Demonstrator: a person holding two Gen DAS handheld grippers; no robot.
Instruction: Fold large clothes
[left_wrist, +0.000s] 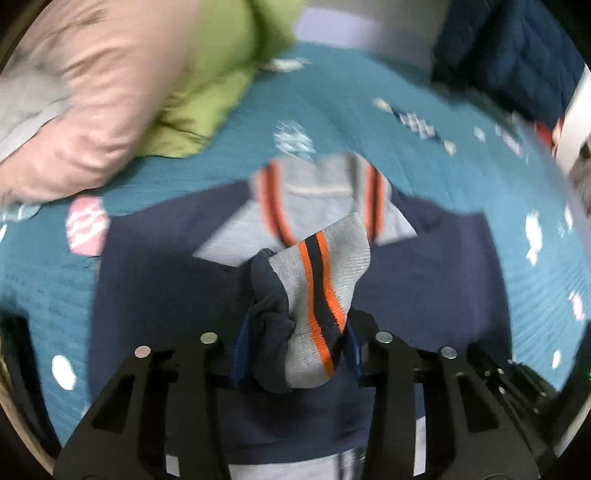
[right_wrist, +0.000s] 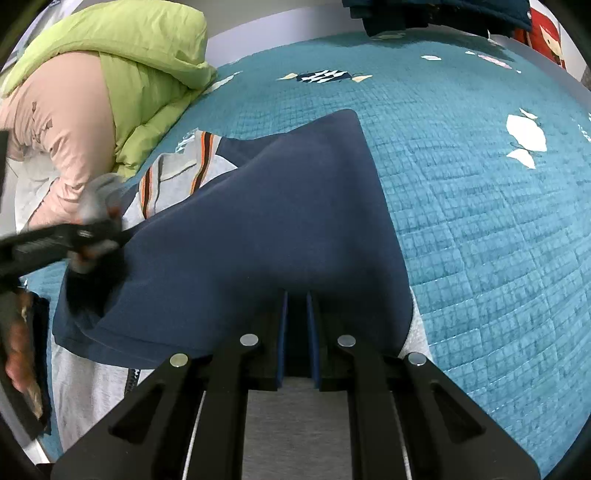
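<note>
A navy sweater (right_wrist: 280, 221) with grey ribbed trim and orange and black stripes lies on a teal quilt (right_wrist: 480, 221). My left gripper (left_wrist: 295, 350) is shut on the sweater's grey striped cuff (left_wrist: 321, 295) and bunched navy sleeve, held above the sweater's body (left_wrist: 424, 277). The grey striped collar (left_wrist: 317, 192) lies beyond it. My right gripper (right_wrist: 297, 306) is shut on a navy fold of the sweater, lifted off the quilt. The left gripper also shows blurred in the right wrist view (right_wrist: 88, 236), at the sweater's left side.
A lime green padded jacket (right_wrist: 147, 74) and a pink garment (right_wrist: 62, 122) are piled at the far left of the quilt. A dark blue garment (right_wrist: 443, 14) lies at the far edge. A grey part of the sweater (right_wrist: 92, 387) lies under the navy fold.
</note>
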